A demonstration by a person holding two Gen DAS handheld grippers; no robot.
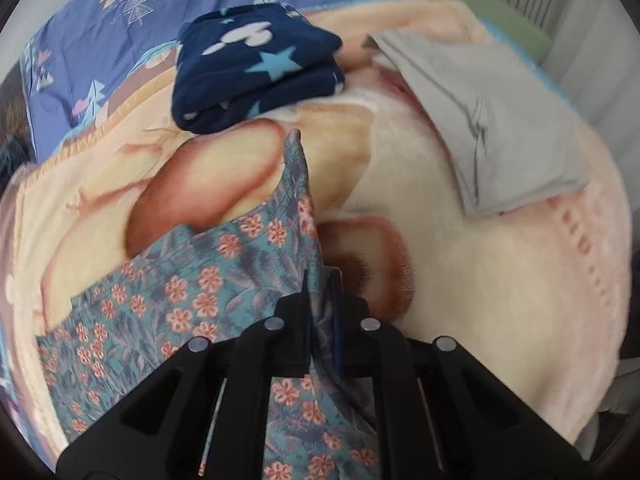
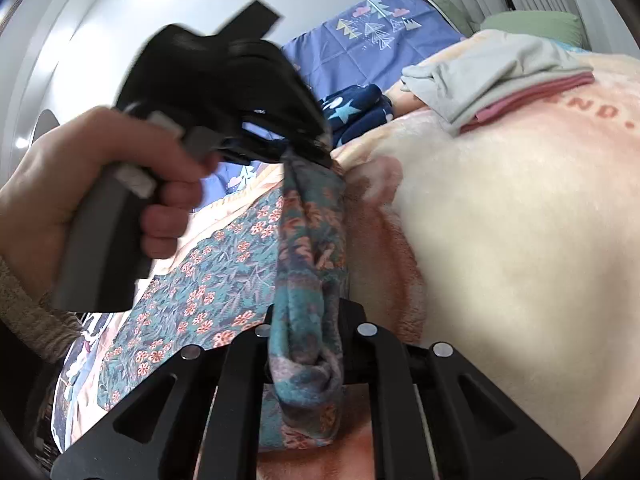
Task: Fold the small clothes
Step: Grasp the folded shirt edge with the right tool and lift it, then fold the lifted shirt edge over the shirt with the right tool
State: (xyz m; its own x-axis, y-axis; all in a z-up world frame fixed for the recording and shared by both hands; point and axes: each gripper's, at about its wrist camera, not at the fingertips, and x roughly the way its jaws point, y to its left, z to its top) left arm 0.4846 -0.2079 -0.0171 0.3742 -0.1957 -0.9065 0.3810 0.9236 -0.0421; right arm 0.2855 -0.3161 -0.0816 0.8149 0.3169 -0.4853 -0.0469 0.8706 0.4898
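A teal garment with orange flowers [image 1: 192, 292] lies on a cream and peach blanket [image 1: 480, 280]. My left gripper [image 1: 322, 284] is shut on a raised edge of it, and the cloth runs up between the pads. In the right wrist view a hand [image 2: 80, 184] holds the left gripper [image 2: 316, 152], which pinches the far end of a bunched strip of the floral garment [image 2: 224, 272]. My right gripper [image 2: 306, 320] is shut on the near end of that strip. The strip hangs taut between the two grippers, above the blanket [image 2: 520, 240].
A folded navy garment with stars [image 1: 256, 68] [image 2: 352, 112] sits further back on the blanket. A folded grey garment [image 1: 488, 120] [image 2: 500, 68] lies to the right on a pink one [image 2: 532, 94]. Beyond are a blue tree-print sheet [image 1: 120, 40] and a green pillow [image 2: 532, 20].
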